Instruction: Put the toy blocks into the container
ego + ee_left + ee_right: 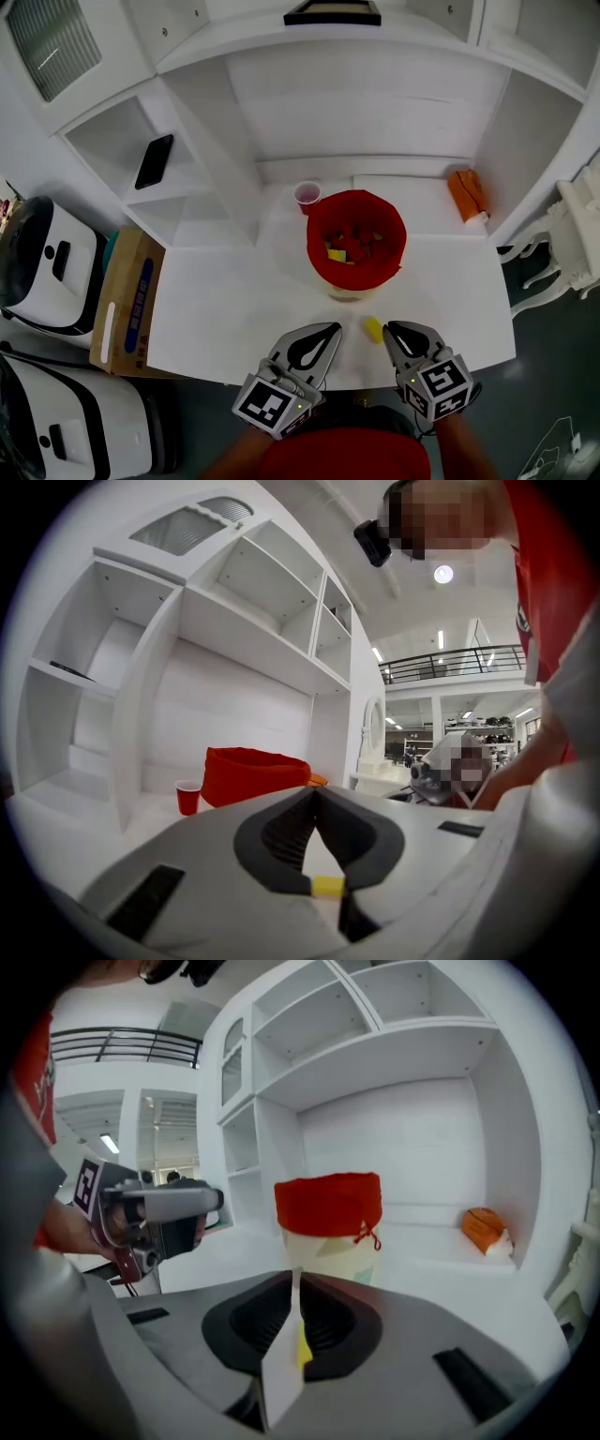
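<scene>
A red-lined container [389, 258] stands mid-table with several red and yellow blocks in it; it also shows in the left gripper view [251, 774] and the right gripper view [328, 1206]. One yellow block [373, 328] lies on the table in front of it. My right gripper [391, 329] sits just right of that block, apart from it. Its jaws [293, 1277] are open by a thin slit with nothing clamped. My left gripper [334, 329] rests left of the block, shut and empty [314, 795].
A red cup [307, 194] stands behind the container's left side. An orange object [467, 194] lies at the back right. Both grippers hover at the table's front edge [281, 380]. Shelves hold a phone [153, 161]; a cardboard box [127, 300] stands left of the table.
</scene>
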A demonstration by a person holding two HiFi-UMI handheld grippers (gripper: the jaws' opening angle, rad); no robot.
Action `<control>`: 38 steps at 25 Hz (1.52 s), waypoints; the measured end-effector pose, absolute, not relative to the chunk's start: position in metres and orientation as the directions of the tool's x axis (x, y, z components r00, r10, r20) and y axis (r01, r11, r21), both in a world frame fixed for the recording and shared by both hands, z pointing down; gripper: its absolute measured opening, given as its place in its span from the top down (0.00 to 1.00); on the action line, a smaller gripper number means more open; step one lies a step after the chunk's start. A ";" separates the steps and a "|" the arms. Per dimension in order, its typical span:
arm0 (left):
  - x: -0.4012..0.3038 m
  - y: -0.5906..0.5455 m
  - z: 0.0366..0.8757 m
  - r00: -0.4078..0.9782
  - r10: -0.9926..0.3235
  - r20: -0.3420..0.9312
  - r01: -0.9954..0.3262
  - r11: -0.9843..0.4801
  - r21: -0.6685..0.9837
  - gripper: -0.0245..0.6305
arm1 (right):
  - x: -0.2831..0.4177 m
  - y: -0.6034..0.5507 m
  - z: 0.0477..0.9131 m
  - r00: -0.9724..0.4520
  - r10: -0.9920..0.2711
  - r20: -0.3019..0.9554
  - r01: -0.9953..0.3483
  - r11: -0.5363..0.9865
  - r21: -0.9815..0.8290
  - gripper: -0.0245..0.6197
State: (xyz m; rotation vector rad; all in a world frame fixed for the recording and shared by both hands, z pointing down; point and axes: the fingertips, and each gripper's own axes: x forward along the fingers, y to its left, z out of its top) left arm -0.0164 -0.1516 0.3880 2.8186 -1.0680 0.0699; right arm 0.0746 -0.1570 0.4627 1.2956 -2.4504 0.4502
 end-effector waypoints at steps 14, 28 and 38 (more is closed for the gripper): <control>-0.043 -0.146 0.399 0.694 -0.711 0.113 -0.720 -0.687 0.100 0.94 | 0.067 -0.159 0.565 -0.433 -0.527 0.731 -0.820 0.568 -0.076 0.69; -0.039 -0.152 0.402 0.697 -0.707 0.119 -0.717 -0.689 0.108 0.94 | 0.060 -0.163 0.550 -0.483 -0.568 0.666 -0.818 0.563 -0.113 0.73; -0.009 -0.155 0.393 0.748 -0.651 0.132 -0.664 -0.733 0.149 0.94 | 0.058 -0.175 0.365 -0.616 -0.776 0.137 -0.784 0.585 -0.210 0.73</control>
